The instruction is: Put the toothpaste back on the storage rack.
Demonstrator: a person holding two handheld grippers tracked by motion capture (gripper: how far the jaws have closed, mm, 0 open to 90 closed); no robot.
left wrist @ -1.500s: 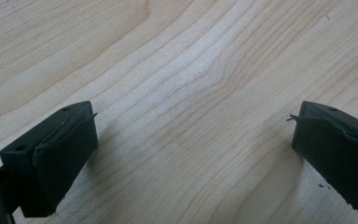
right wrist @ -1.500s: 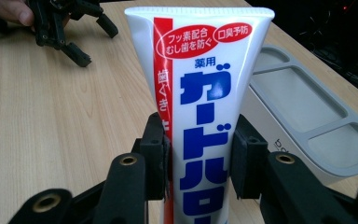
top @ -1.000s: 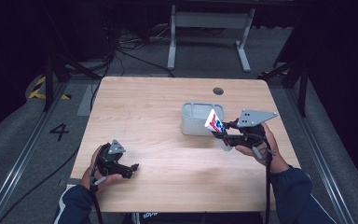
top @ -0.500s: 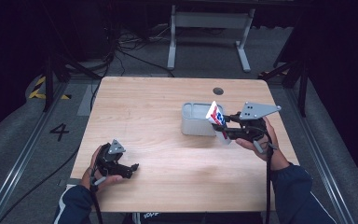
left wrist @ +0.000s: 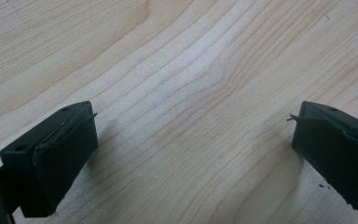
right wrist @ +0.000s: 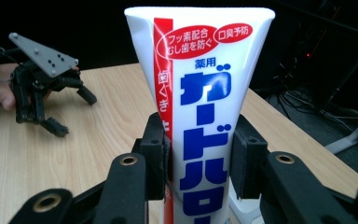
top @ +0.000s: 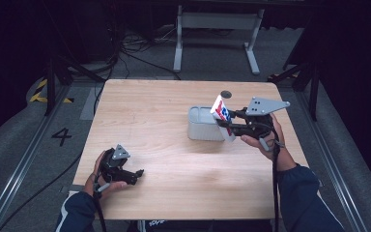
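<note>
my right gripper (top: 228, 123) is clamped on a white toothpaste tube (top: 222, 117), jaws pressing both its sides. in the high view the tube is lifted and tilted, over the right end of the grey bin (top: 204, 123) on the table (top: 174, 145). in the right gripper view the tube (right wrist: 200, 112) stands crimp end up. label: red stripe down its left side, two red ovals with white japanese print (フッ素配合 むし歯を防ぐ / 口臭予防), small blue 薬用, then big blue katakana running down, ガードハロ, cut off at the frame's bottom. my left gripper (top: 134, 175) rests low at the near left of the table, jaws wide apart, bare wood between them. floor left of the table has a painted "4" (top: 61, 136).
</note>
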